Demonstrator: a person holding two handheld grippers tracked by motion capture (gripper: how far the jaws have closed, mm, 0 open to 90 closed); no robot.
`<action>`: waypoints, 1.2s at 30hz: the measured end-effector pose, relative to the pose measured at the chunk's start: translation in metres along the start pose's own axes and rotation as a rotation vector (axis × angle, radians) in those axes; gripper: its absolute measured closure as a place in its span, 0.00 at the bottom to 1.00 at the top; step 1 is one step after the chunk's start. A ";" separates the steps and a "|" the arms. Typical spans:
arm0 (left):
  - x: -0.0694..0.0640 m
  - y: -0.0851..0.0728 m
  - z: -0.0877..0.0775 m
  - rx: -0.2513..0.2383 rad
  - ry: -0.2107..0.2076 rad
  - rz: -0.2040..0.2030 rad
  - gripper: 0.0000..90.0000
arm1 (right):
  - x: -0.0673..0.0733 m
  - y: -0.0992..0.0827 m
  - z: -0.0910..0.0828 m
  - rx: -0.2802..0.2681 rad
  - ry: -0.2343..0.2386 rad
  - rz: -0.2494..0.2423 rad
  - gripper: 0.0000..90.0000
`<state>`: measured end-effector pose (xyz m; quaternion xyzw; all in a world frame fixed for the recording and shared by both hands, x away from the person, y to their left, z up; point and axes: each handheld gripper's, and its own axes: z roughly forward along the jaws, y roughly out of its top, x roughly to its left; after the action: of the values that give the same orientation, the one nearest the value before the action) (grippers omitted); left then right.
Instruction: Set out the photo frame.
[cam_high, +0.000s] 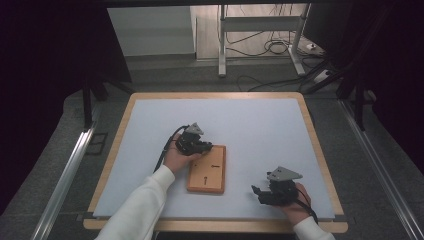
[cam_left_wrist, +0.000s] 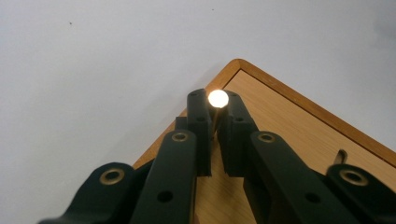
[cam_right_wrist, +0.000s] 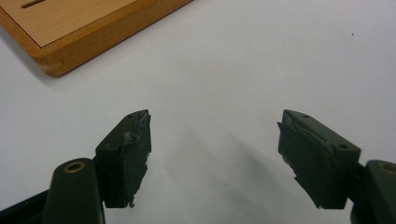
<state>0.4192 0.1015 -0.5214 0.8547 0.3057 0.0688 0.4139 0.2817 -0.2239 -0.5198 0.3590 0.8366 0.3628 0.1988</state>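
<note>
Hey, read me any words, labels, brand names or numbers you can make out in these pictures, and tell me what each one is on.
None: no readable text stands anywhere in these pictures.
The wooden board bears only dark slot marks, no letters or numbers.
The left gripper, the right gripper and the white table top carry no legible label or brand.

A flat wooden board (cam_high: 207, 170) with a darker raised rim lies on my desk (cam_high: 250, 125), long side running away from me. Over its near-left corner, my left claw (cam_left_wrist: 215, 112) pinches a thin pin topped by a bright round head (cam_left_wrist: 218, 98).
</note>
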 end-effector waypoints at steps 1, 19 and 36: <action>0.000 0.000 0.000 0.003 -0.002 -0.002 0.94 | 0.000 0.000 0.000 0.000 0.001 0.000 0.29; 0.009 0.006 0.001 0.047 -0.062 -0.050 0.93 | 0.010 0.004 -0.001 -0.022 0.024 -0.036 0.29; 0.022 0.010 0.002 0.062 -0.138 -0.098 0.92 | 0.061 0.025 0.006 -0.054 -0.014 -0.211 0.17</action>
<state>0.4424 0.1082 -0.5185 0.8538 0.3199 -0.0200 0.4102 0.2564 -0.1638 -0.5096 0.2660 0.8582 0.3598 0.2515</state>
